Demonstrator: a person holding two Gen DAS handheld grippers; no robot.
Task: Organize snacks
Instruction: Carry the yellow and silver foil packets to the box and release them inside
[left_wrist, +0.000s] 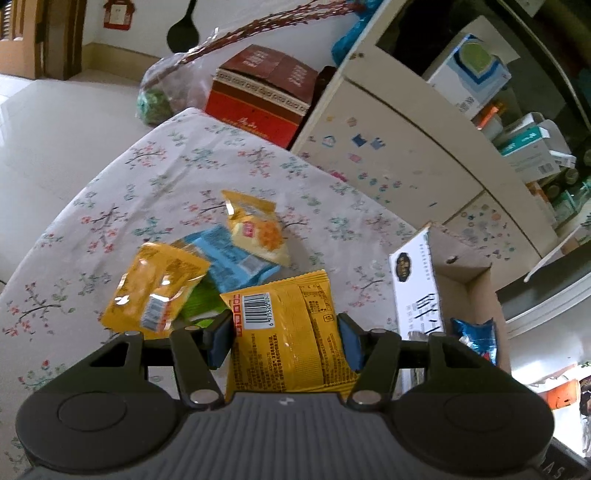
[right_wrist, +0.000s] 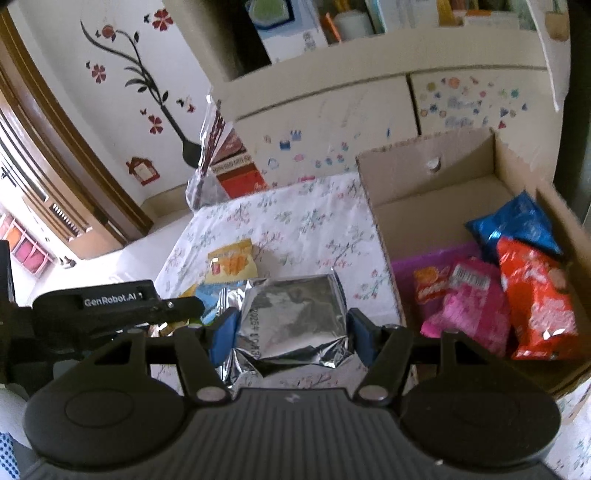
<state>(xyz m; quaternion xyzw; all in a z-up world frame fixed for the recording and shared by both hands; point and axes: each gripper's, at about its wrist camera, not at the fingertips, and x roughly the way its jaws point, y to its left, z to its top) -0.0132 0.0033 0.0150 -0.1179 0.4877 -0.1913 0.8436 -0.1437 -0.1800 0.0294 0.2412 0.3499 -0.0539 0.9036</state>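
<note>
Left gripper (left_wrist: 284, 338): blue pads clamped on the sides of a yellow snack packet (left_wrist: 284, 332), barcode side up, held above the floral tablecloth (left_wrist: 166, 166).
Right gripper (right_wrist: 291, 338): pads pressed against both sides of a silver foil packet (right_wrist: 291, 317), lifted over the cloth just left of the cardboard box (right_wrist: 436, 162).
Left wrist view only: a loose pile on the cloth, with an orange-yellow packet (left_wrist: 159, 288), a light blue packet (left_wrist: 236, 258), a green packet (left_wrist: 201, 299) underneath and a pale yellow packet (left_wrist: 258, 232) behind.
Right wrist view only: the box interior, holding a red packet (right_wrist: 535, 299), a pink packet (right_wrist: 469, 302) and a blue packet (right_wrist: 517, 225).
Both views: the box stands at the right of the cloth.
</note>
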